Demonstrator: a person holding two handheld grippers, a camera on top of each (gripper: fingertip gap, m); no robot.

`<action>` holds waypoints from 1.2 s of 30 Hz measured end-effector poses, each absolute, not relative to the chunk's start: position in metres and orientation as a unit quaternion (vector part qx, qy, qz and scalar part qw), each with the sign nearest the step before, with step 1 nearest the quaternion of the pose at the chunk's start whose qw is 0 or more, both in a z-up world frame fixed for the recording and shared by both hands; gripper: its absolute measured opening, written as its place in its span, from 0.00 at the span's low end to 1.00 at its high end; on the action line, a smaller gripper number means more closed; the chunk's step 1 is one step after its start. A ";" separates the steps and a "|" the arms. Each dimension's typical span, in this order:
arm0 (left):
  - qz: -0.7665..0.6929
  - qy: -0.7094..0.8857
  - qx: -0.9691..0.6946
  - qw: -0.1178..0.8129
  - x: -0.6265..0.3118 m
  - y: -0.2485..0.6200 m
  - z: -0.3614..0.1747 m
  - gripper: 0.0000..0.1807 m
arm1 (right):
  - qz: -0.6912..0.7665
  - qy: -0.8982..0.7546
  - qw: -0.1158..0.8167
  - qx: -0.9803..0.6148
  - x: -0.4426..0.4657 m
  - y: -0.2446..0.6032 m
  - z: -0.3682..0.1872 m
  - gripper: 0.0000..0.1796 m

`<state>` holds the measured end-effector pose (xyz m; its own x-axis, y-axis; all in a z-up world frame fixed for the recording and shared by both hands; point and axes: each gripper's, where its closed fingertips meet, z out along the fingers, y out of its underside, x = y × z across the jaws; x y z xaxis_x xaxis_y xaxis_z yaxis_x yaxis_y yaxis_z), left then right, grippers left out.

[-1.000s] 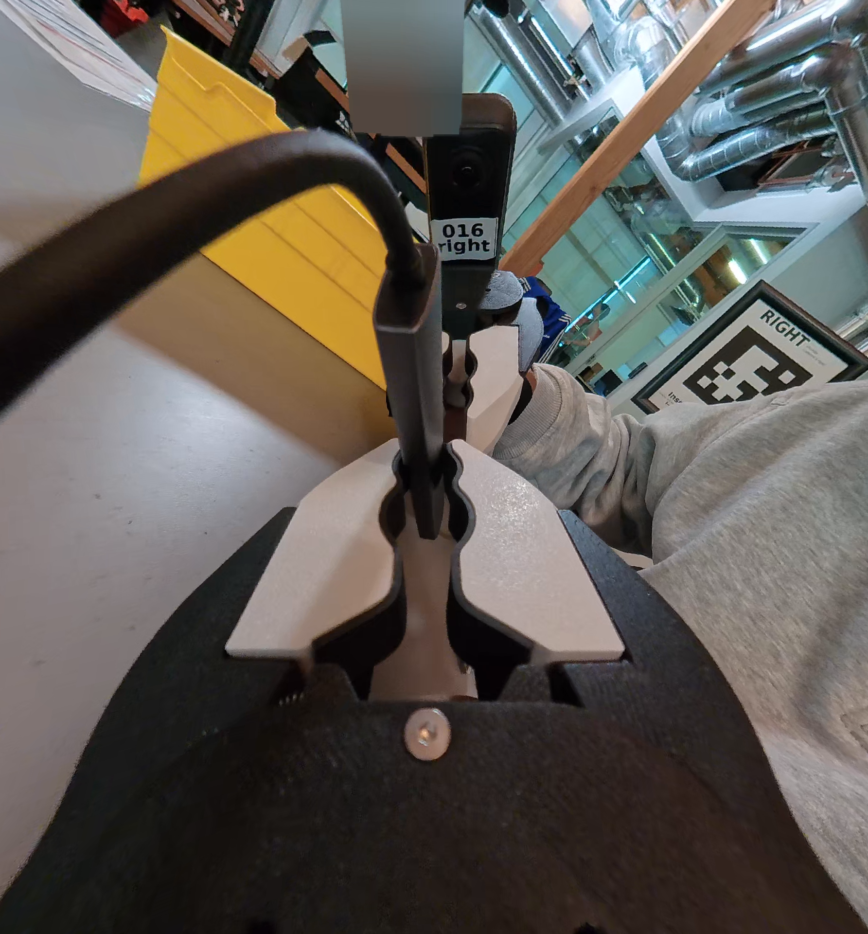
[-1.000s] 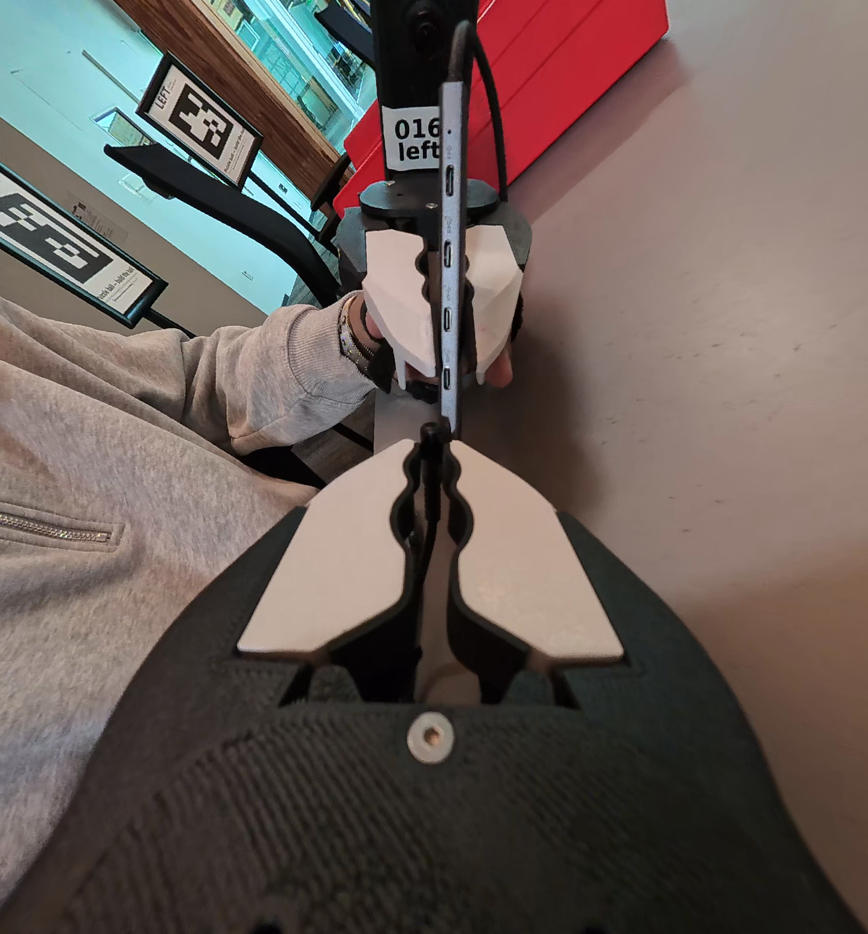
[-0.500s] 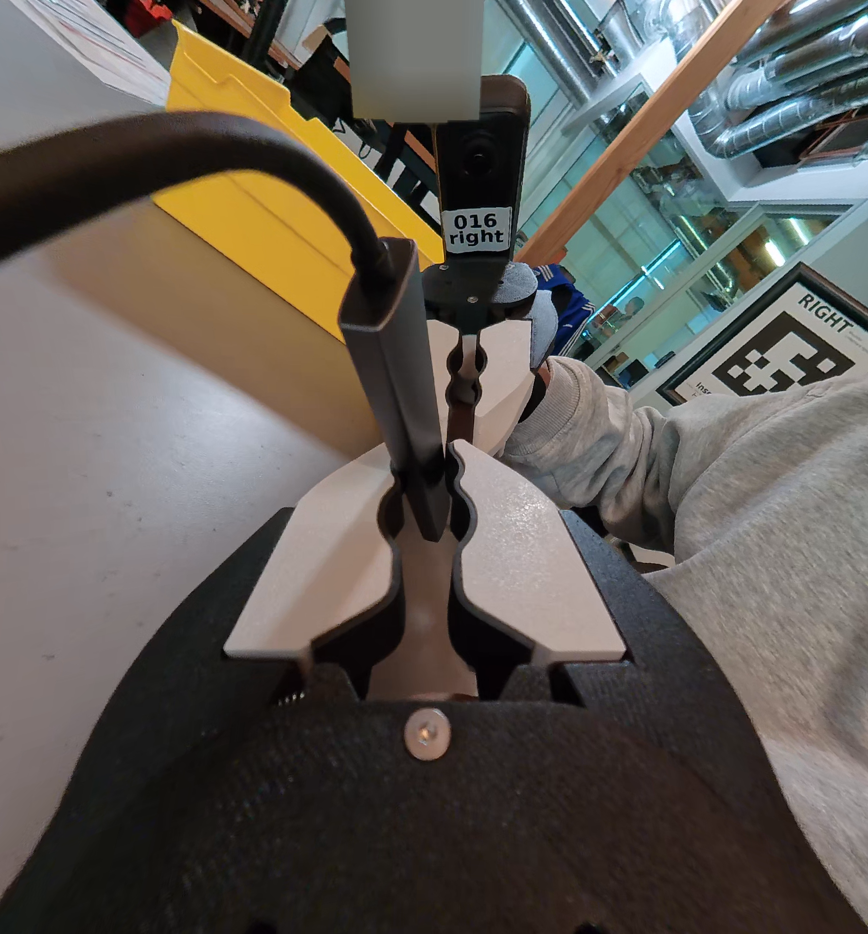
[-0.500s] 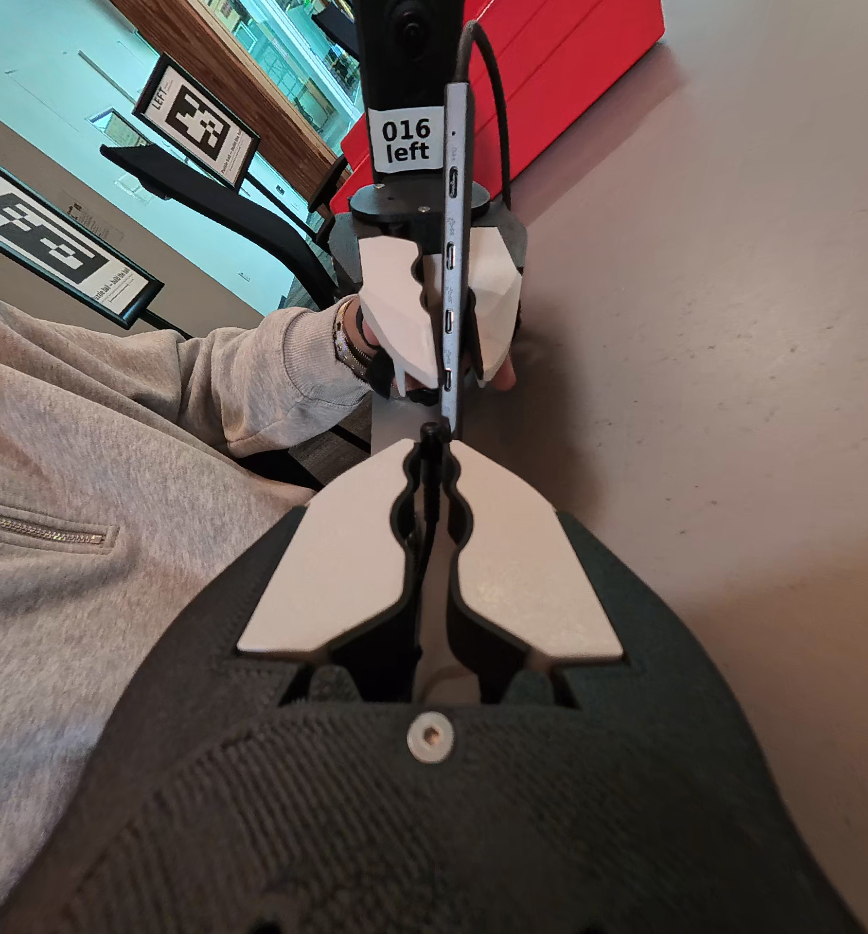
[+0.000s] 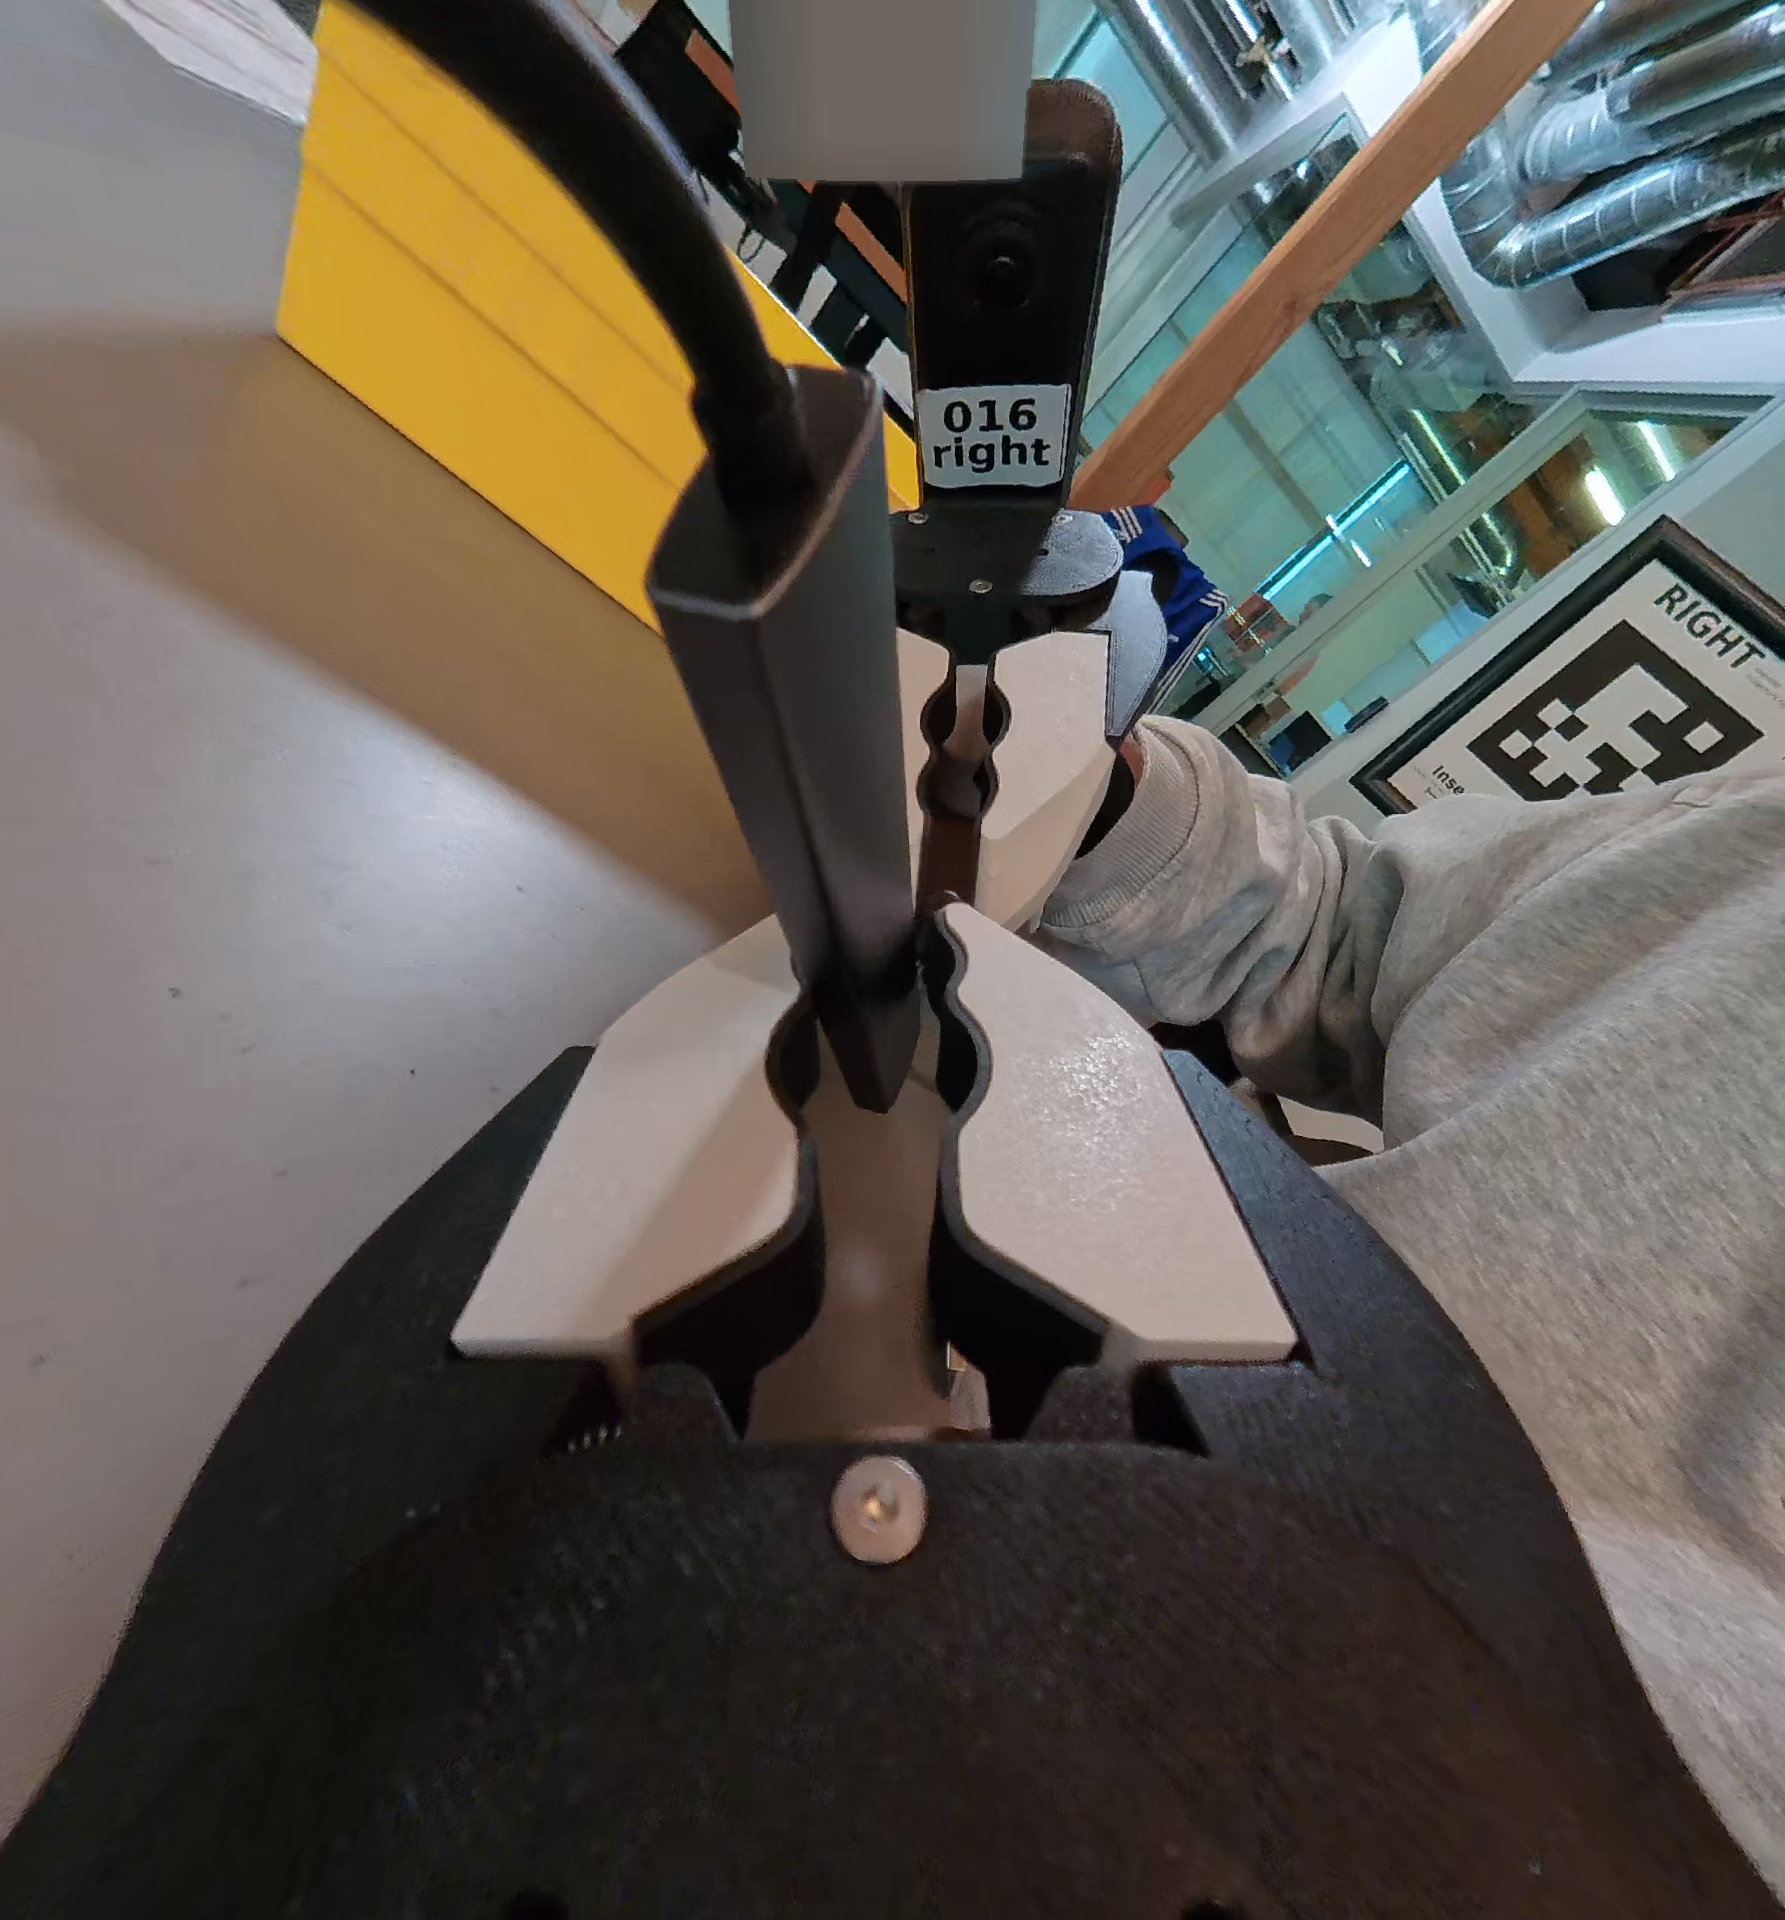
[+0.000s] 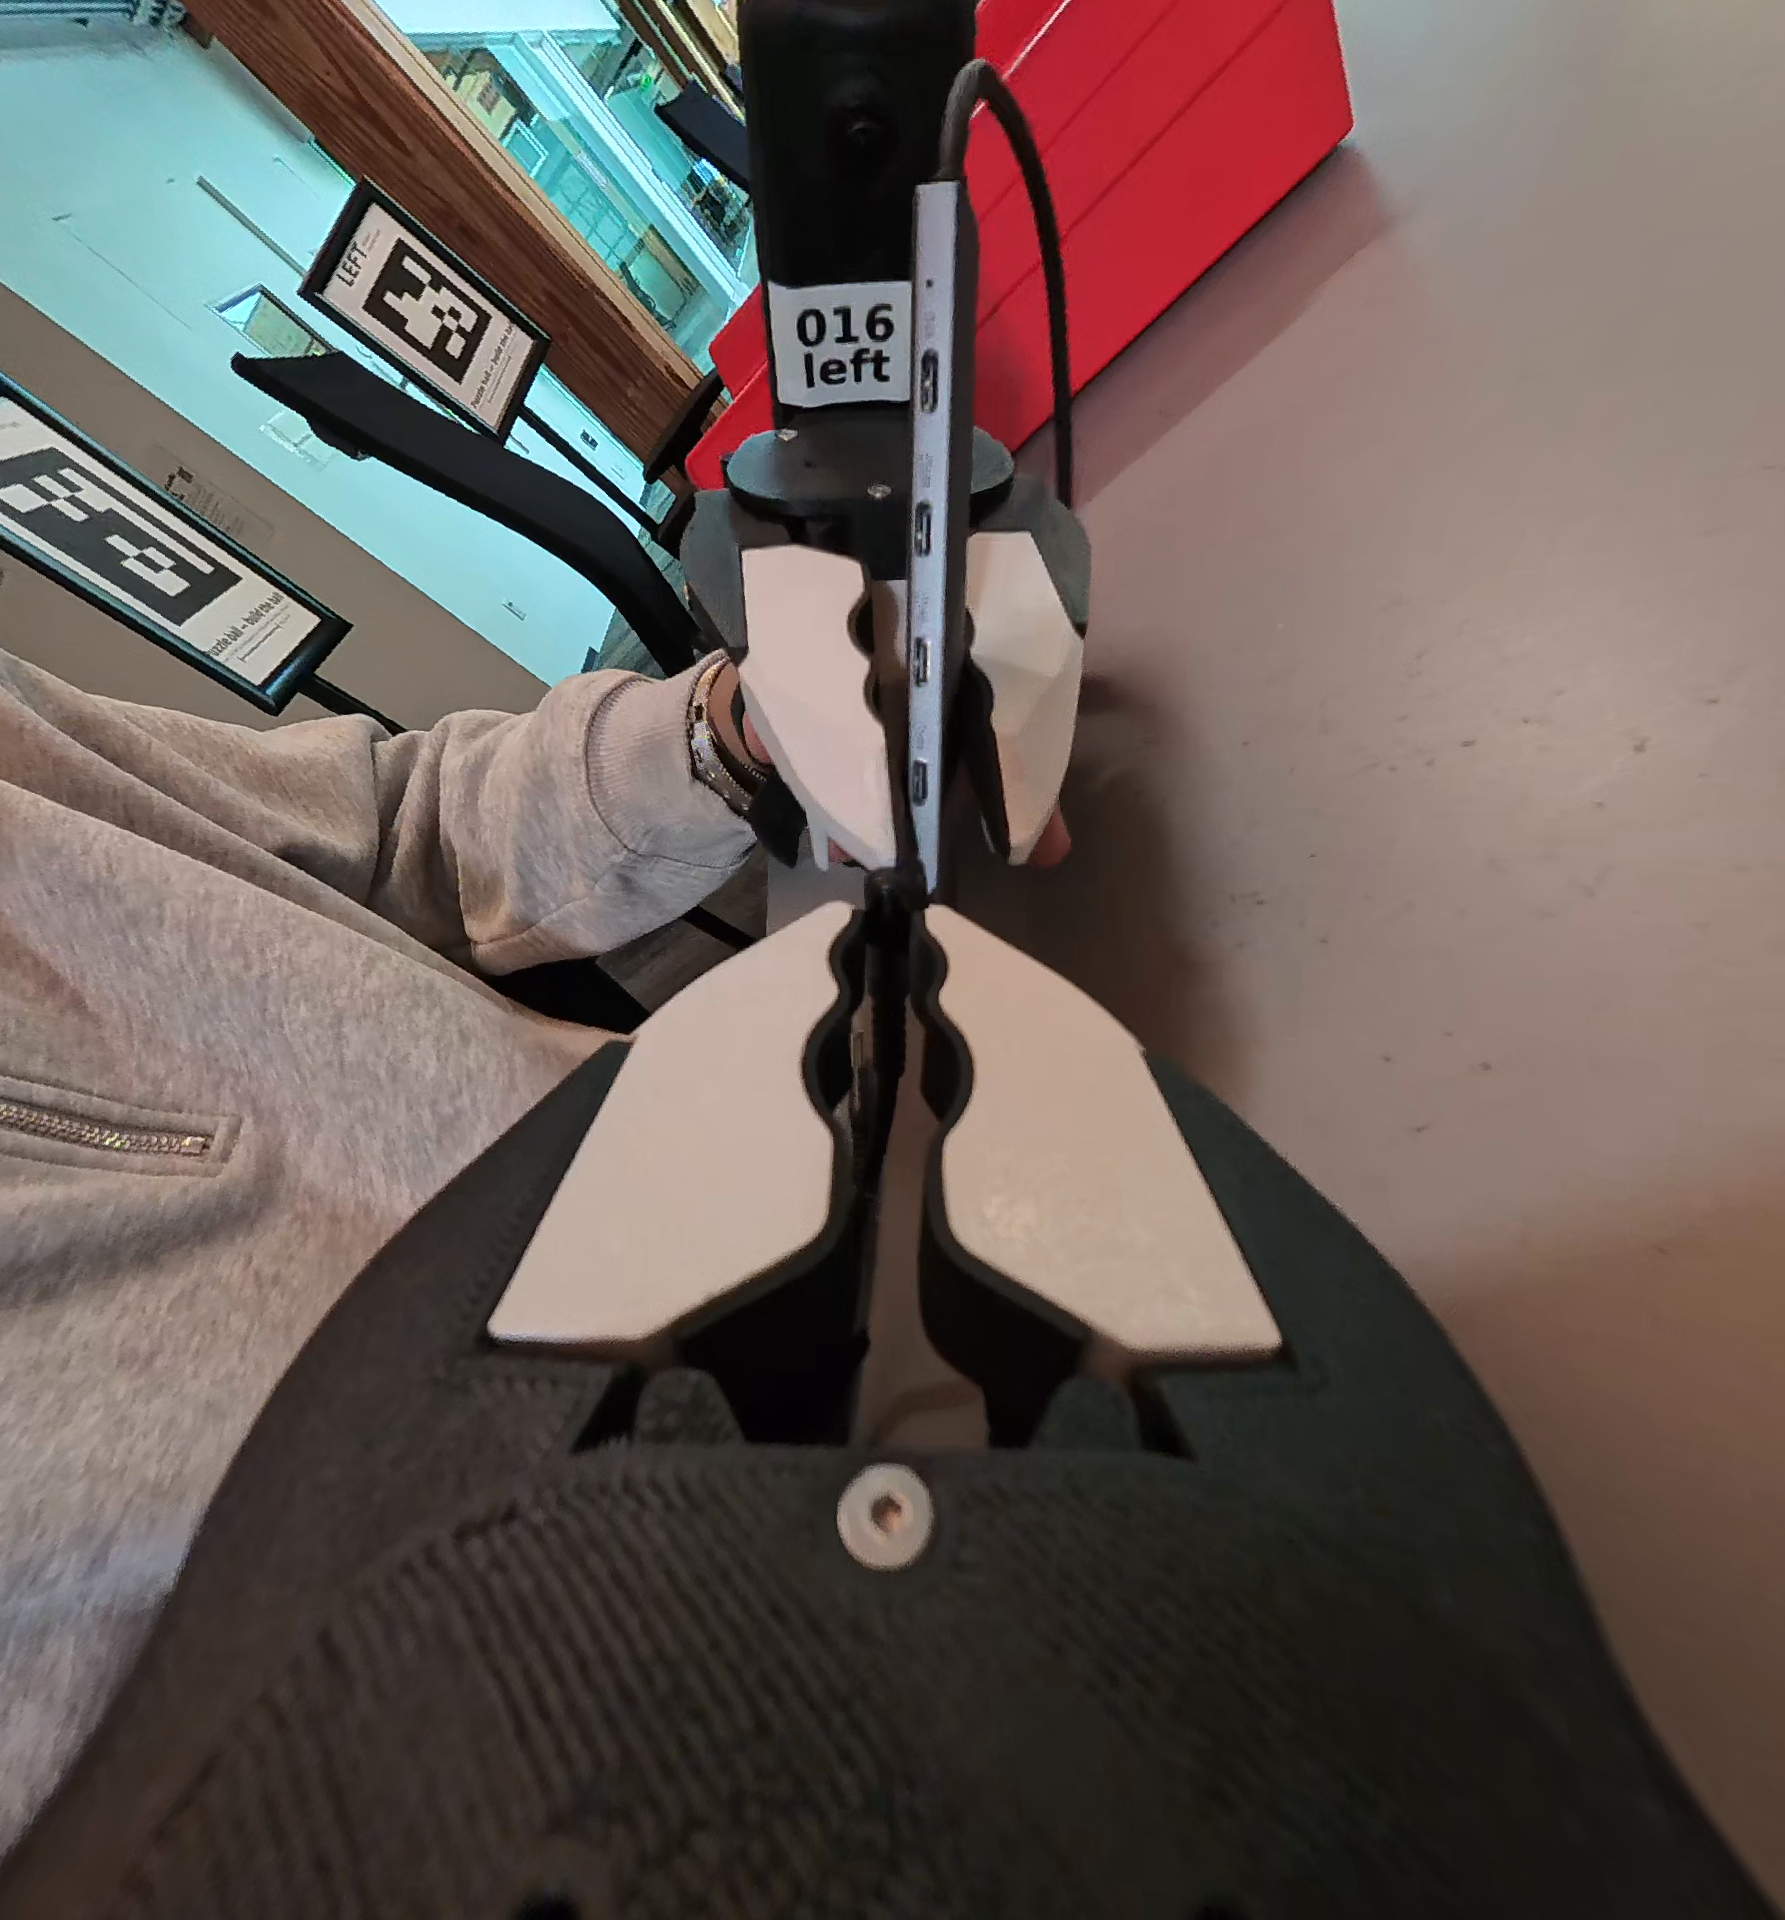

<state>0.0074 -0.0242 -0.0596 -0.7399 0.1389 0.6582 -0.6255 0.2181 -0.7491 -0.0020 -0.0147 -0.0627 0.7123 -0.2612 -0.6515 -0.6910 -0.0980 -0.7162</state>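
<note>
My left gripper (image 5: 867,961) is shut on the lower end of a slim dark grey hub (image 5: 805,707). A thick black cable (image 5: 597,135) leaves the hub's top end. My right gripper (image 6: 893,925) is shut on a thin black cable plug (image 6: 883,1049), whose tip meets the near end of the hub (image 6: 932,520). The hub shows several ports along its edge. The two grippers face each other closely: the right gripper shows in the left wrist view (image 5: 955,769), and the left gripper in the right wrist view (image 6: 955,847).
A yellow bin (image 5: 472,312) and a red bin (image 6: 1127,156) stand on the grey table (image 6: 1439,727). A person's grey sleeves (image 5: 1387,935) (image 6: 244,831) lie beside the grippers. Framed black-and-white marker signs (image 5: 1615,727) (image 6: 420,312) stand behind. Left and right tips are no more than a few centimetres apart.
The hub has tilted leftward in the left wrist view and its cable has swung up. The left gripper has come slightly closer to the right. Both grips are unchanged.
</note>
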 end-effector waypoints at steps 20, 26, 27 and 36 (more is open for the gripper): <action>0.573 -0.705 0.178 0.379 -0.001 -0.024 -0.065 0.10 | 0.162 0.367 0.591 -0.700 0.011 -0.023 -0.064 0.04; 0.568 -0.706 0.167 0.388 -0.005 -0.024 -0.064 0.11 | 0.166 0.364 0.593 -0.699 0.011 -0.026 -0.061 0.04; 0.564 -0.711 0.163 0.387 -0.007 -0.024 -0.065 0.10 | 0.168 0.363 0.594 -0.698 0.010 -0.027 -0.060 0.04; 0.605 -0.698 0.157 0.348 0.005 -0.020 -0.055 0.06 | 0.195 0.351 0.600 -0.693 0.005 -0.027 -0.054 0.04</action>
<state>0.0049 -0.0197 -0.0554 -0.7089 0.2016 0.6759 -0.6404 0.2175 -0.7366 0.0045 -0.0271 -0.0538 0.6783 -0.2524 -0.6901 -0.7191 -0.0350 -0.6940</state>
